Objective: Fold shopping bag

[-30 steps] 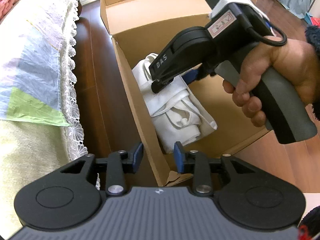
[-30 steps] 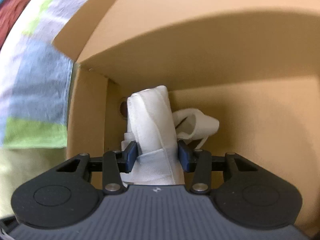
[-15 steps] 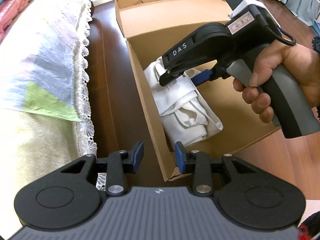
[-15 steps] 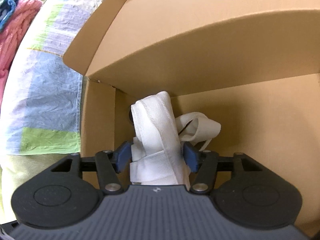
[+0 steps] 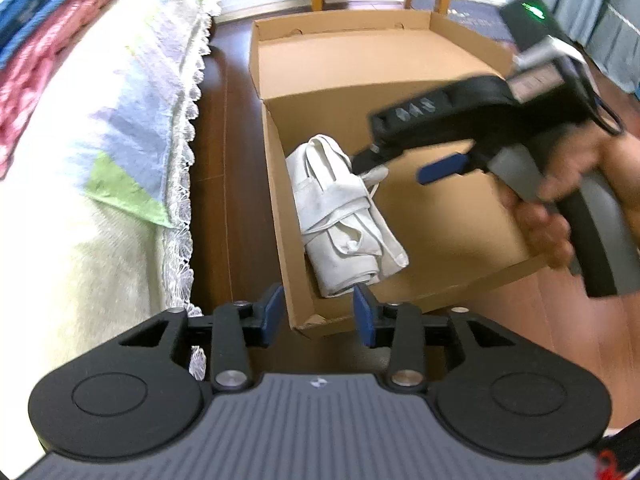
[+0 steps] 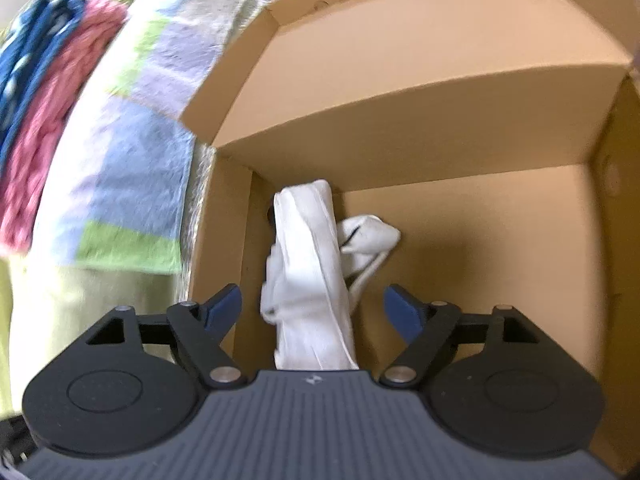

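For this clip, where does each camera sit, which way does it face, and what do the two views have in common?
Left wrist: rides on the left claw, looking down past the near corner of the cardboard box; shows its own open fingers, the right claw and the hand holding it.
Right wrist: rides on the right claw, looking into the box; shows only its own open fingers.
Shared: the folded white bag in the box, and the quilt alongside.
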`<state>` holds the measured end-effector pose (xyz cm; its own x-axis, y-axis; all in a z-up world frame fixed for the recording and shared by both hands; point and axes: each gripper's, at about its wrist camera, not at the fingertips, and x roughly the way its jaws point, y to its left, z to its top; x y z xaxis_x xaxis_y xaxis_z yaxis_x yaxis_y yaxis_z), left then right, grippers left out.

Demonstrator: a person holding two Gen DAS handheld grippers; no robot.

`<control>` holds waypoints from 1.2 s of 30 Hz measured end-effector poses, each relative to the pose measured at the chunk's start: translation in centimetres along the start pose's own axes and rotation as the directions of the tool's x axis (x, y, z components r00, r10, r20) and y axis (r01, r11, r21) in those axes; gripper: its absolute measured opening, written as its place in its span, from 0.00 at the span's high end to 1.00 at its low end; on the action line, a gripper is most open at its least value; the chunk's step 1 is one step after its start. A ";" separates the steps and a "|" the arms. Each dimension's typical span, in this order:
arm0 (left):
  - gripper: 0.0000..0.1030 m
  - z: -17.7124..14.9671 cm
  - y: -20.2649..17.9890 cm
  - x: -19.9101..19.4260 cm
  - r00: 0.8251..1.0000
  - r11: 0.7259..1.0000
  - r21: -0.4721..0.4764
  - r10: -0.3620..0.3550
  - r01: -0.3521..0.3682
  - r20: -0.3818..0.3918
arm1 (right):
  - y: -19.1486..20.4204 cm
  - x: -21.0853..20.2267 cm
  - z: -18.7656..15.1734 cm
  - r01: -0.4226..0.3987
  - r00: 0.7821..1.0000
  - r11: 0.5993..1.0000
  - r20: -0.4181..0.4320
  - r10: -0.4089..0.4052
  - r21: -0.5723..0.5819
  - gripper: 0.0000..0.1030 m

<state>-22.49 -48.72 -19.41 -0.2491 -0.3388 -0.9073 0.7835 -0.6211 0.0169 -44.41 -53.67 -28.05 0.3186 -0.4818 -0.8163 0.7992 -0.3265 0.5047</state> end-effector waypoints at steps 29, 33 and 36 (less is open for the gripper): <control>0.05 -3.4 -7.9 -14.1 0.949 0.973 -0.125 0.219 -0.195 0.225 | 2.6 -21.9 -10.7 0.155 0.958 0.845 0.286 -0.003 -0.512 0.01; 0.04 -3.3 -8.6 -14.8 0.937 0.962 -0.129 0.263 -0.239 0.231 | 2.9 -23.0 -10.9 0.160 0.949 0.827 0.314 0.022 -0.539 0.01; 0.04 -3.3 -9.4 -15.0 0.925 0.951 -0.128 0.303 -0.280 0.230 | 2.8 -23.4 -11.0 0.180 0.942 0.827 0.334 0.010 -0.533 0.01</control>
<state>-24.18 -35.47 -7.33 -0.1238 -0.6640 -0.7374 0.8882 -0.4055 0.2160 -43.99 -34.38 -10.60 0.1383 -0.7291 -0.6702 0.9897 0.0770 0.1205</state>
